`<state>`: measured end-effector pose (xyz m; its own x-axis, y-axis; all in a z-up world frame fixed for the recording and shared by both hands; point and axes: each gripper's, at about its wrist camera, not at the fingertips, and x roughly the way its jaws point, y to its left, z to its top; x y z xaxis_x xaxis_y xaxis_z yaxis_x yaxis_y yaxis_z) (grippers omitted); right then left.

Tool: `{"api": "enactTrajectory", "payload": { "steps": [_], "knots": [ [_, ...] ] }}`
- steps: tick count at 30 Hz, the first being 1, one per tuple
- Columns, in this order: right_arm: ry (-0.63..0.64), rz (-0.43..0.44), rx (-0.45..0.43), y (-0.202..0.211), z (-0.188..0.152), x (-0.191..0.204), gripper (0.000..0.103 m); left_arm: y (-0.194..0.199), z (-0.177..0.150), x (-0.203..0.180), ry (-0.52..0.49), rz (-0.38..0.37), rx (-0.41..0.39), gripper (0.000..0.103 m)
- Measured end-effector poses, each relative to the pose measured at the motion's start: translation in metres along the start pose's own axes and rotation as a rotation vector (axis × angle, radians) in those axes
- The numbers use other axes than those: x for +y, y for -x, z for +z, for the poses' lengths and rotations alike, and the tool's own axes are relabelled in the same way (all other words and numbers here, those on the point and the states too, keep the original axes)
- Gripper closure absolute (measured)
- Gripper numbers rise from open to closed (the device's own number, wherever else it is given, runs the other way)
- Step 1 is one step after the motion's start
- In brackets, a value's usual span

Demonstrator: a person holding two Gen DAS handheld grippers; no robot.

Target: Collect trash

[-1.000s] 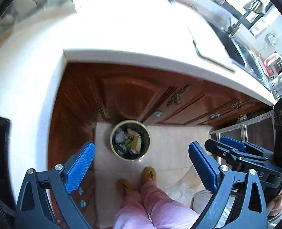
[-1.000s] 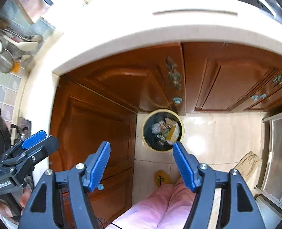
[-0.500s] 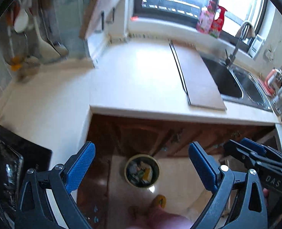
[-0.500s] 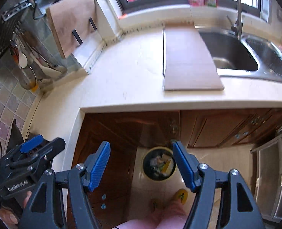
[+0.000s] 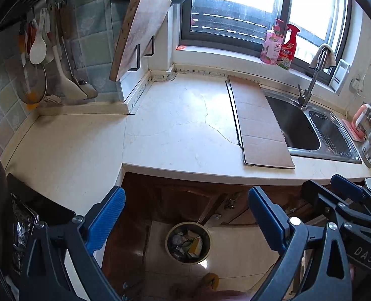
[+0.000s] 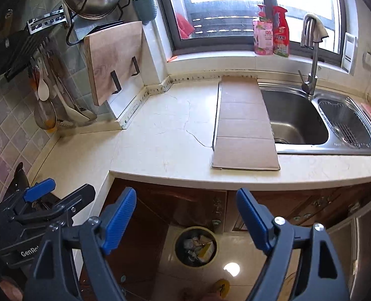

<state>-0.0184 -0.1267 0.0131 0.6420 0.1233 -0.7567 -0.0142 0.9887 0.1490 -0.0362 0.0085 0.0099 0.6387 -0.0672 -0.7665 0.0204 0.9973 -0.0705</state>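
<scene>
The flattened cardboard (image 6: 244,128) is seen on the countertop (image 6: 160,135) beside the sink (image 6: 295,118), ahead of and above both grippers, long axis running away; the right gripper (image 6: 185,218) is judged nearer. Its jaws, just opened wider, and the left gripper (image 5: 184,219) stand apart, holding nothing

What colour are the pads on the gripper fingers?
Blue, ribbed pads; clearest in the right wrist view.

Black gripper (image 5: 185,222) frames, ribbed blue pads (image 6: 120,219), silver screws, white lettering.

Trash-filled round bin (image 5: 188,243) on floor
</scene>
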Motion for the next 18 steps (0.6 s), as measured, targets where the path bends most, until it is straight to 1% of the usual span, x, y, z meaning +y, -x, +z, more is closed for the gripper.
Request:
{"api": "enactTrajectory", "payload": {
  "steps": [11, 18],
  "knots": [
    [-0.015, -0.021, 0.0, -0.002, 0.002, -0.011, 0.02, -0.003, 0.003, -0.017, -0.028, 0.031, -0.006, 0.007],
    [-0.022, -0.043, -0.012, 0.001, 0.0, -0.009, 0.02, -0.001, 0.004, -0.02, -0.043, 0.047, -0.019, 0.008]
  ]
}}
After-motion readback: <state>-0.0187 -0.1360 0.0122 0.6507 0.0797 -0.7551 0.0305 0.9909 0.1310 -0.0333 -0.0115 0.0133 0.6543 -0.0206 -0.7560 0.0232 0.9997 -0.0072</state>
